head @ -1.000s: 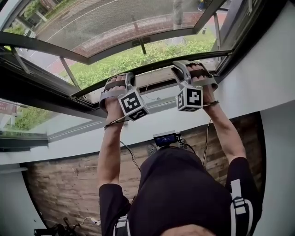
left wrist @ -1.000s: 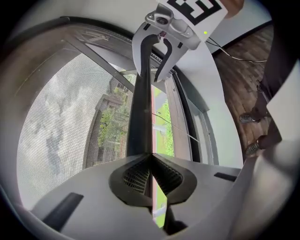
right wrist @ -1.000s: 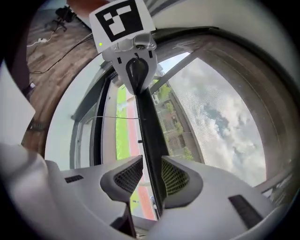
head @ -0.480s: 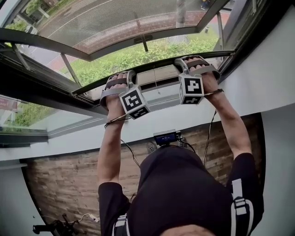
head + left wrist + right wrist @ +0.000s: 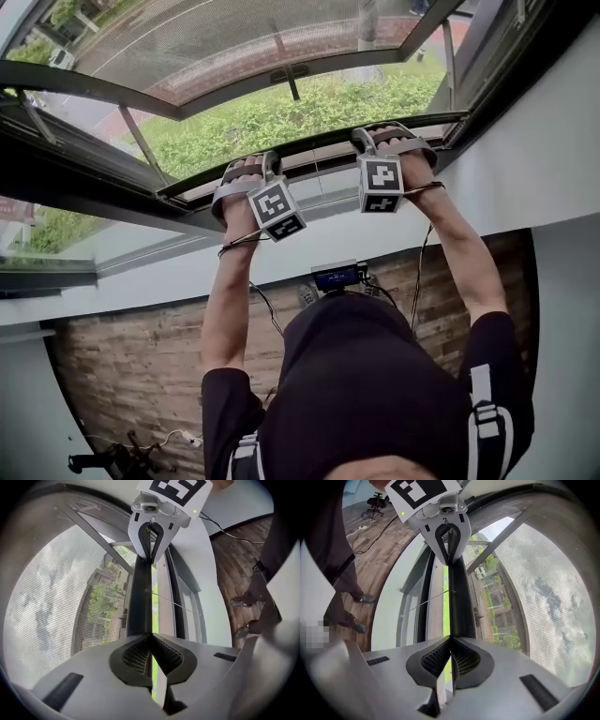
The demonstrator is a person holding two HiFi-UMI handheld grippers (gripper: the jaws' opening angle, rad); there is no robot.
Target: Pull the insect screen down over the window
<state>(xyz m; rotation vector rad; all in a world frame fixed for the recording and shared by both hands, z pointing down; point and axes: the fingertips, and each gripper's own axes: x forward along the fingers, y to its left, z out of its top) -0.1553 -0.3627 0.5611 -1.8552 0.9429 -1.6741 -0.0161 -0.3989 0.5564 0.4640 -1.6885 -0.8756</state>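
At the window opening, we note both pairs of fingers pressed together, each pinching the dark bottom bar [image 5: 314,147] of the insect screen [image 5: 225,42]. The left gripper [image 5: 150,643] clamps the bar's thin edge. The right gripper [image 5: 451,645] clamps the same bar further along. Each gripper shows at the top of the other's view.

Mesh lies on the outer side of the bar. On the room side, the gripper views show a thin strip of greenery [image 5: 153,588] between bar and sill [image 5: 161,592].

Below the window we see a white wall [image 5: 553,159], a wood floor [image 5: 131,375] and an office chair [image 5: 375,501] far back.

From the head view the fingertips are hidden behind the gripper bodies. The screen's top is cut off.
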